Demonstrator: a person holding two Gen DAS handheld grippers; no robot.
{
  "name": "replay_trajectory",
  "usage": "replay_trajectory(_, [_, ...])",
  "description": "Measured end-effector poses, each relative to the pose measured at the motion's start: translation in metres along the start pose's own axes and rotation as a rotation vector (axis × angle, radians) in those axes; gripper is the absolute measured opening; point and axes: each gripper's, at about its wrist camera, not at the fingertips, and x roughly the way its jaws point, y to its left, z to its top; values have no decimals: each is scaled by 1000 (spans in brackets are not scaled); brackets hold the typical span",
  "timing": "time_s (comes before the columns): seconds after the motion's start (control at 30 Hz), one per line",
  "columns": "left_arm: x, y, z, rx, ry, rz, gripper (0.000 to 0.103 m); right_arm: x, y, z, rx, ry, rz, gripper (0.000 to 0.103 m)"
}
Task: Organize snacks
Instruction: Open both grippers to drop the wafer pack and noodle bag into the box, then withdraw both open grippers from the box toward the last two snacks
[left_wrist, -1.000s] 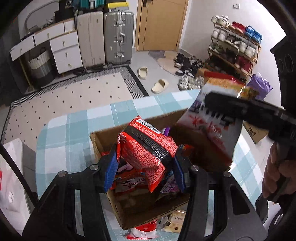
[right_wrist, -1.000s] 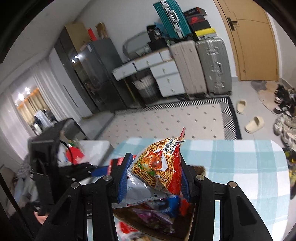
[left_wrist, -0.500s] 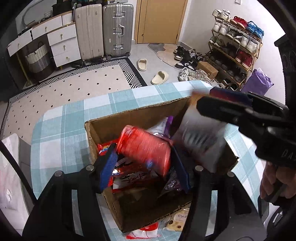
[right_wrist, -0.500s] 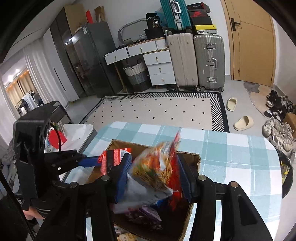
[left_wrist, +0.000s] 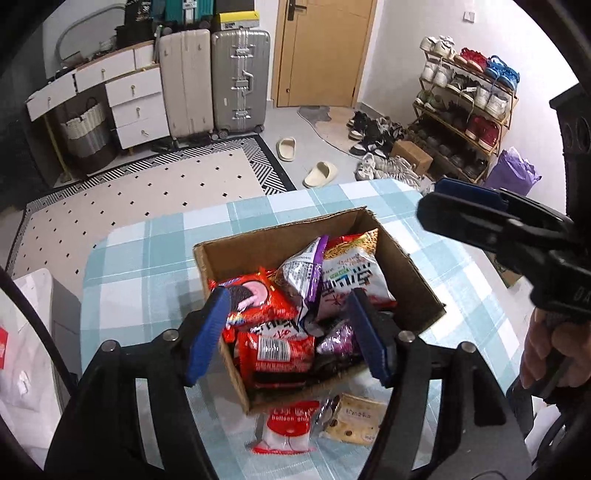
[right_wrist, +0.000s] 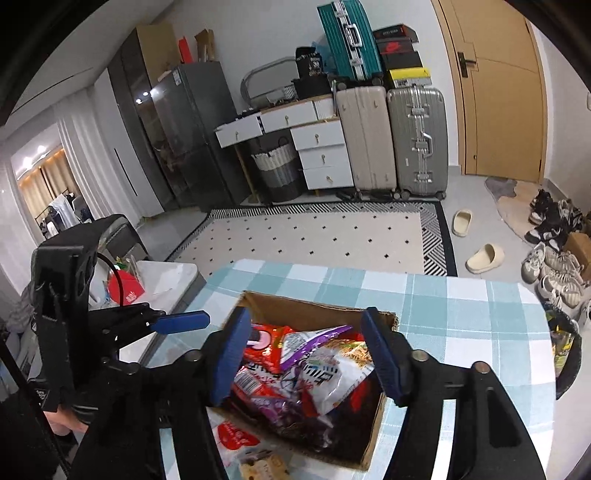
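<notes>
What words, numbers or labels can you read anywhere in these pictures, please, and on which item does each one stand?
"30": black bag on the drawers.
Something like "balloon glue", blurred: red-and-white packet on the table before the cardboard box.
Large black characters, not legible: white noodle bag in the box.
Barcode digits, too small: red packet.
Print too small: beige biscuit packet.

Two upright suitcases (left_wrist: 214, 79) stand beside a wooden door (left_wrist: 321, 48), slippers (left_wrist: 320, 173) lie near a patterned rug (left_wrist: 140, 206), shoes crowd a rack (left_wrist: 465, 99)
</notes>
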Motion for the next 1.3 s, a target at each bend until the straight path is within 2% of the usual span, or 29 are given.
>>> replay_trajectory(0.23, [-69,-17,-20,32,-142,109,68,-42,17,-6,-19,-47,12,67])
replay_trajectory(0.43, [-120,-33,-36,21,-201,146,69,-80,33,-16,-39,-87,16,68])
replay_trajectory(0.7, [-176,-52,-60,19,-265,185,80,-136,58,-36,-75,-178,45,83])
replay_trajectory(1.03, [-219,-67,-94,38,-336,226,86,-194,85,-76,-108,-269,89,98])
replay_trajectory(1.17, [-233,-69,-107,28,-350,227,89,-206,90,-96,-111,-289,106,100])
replay_trajectory(1.23, [-237,-72,-116,29,-366,226,100,-207,89,-104,-113,-293,101,100])
replay_trajectory(1.3, [-239,-75,-128,36,-390,231,102,-205,87,-113,-109,-292,105,101])
